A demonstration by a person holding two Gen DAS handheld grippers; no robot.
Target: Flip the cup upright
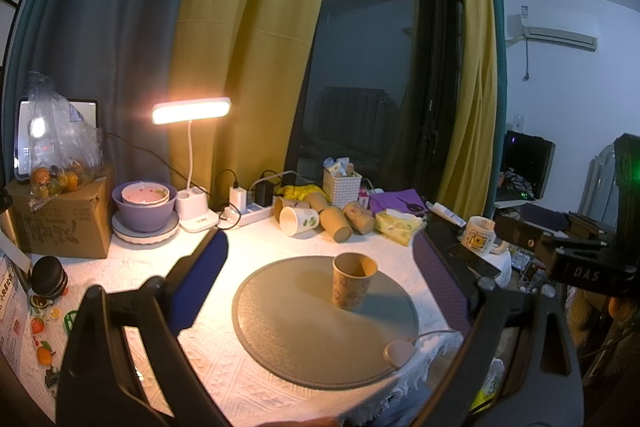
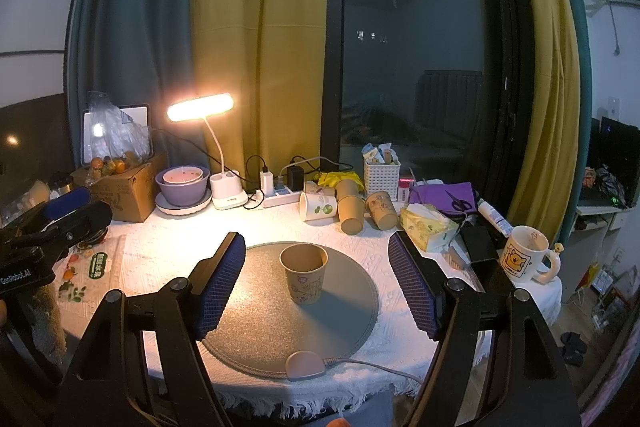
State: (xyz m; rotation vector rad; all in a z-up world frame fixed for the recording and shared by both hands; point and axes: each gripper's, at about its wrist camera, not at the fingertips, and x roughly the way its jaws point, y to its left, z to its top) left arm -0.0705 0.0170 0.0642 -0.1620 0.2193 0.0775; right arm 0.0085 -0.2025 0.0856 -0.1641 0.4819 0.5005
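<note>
While the bench (image 2: 168,239) carries a round grey mat (image 2: 256,331), one paper cup (image 2: 304,277) stands upright at the mat's middle, long axis vertical, mouth up. Behind the mat, at least four more cups (image 2: 349,205) lie toppled. Only the left wrist view shows the air conditioner (image 1: 560,31). Both the right gripper (image 2: 316,283) and left gripper (image 1: 320,287) have jaws spread, holding nothing.

The left hand-held gripper (image 1: 320,275) has its two padded fingers (image 1: 200,279) spread wide apart, with nothing between them. The right hand-held gripper (image 2: 318,283) is spread just as wide, its blue ribbed pads (image 2: 222,283) facing each other, gripping nothing. Both point forward and slightly downward.
</note>
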